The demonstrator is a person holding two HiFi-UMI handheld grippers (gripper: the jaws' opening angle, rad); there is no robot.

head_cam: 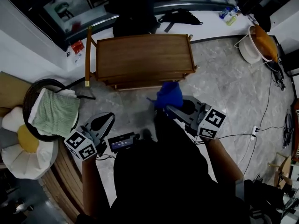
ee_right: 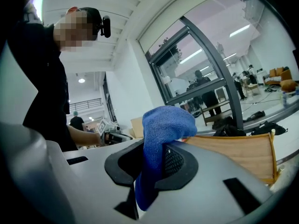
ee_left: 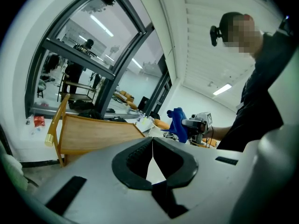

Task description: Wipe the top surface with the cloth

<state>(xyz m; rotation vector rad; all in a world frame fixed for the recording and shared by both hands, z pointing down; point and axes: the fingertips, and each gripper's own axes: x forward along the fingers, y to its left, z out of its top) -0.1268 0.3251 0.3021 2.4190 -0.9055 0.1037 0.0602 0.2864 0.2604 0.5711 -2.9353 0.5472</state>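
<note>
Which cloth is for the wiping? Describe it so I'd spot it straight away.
Find the wooden table mid-floor. Just off its near edge, the right gripper pinches a bunched cloth. It is bright blue, unlike the pale green towel in the basket.

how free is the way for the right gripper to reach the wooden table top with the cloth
Probably free. The right gripper, shut on the blue cloth, sits just short of the wooden table's near edge. Nothing visible stands between them, and the top looks bare.
</note>
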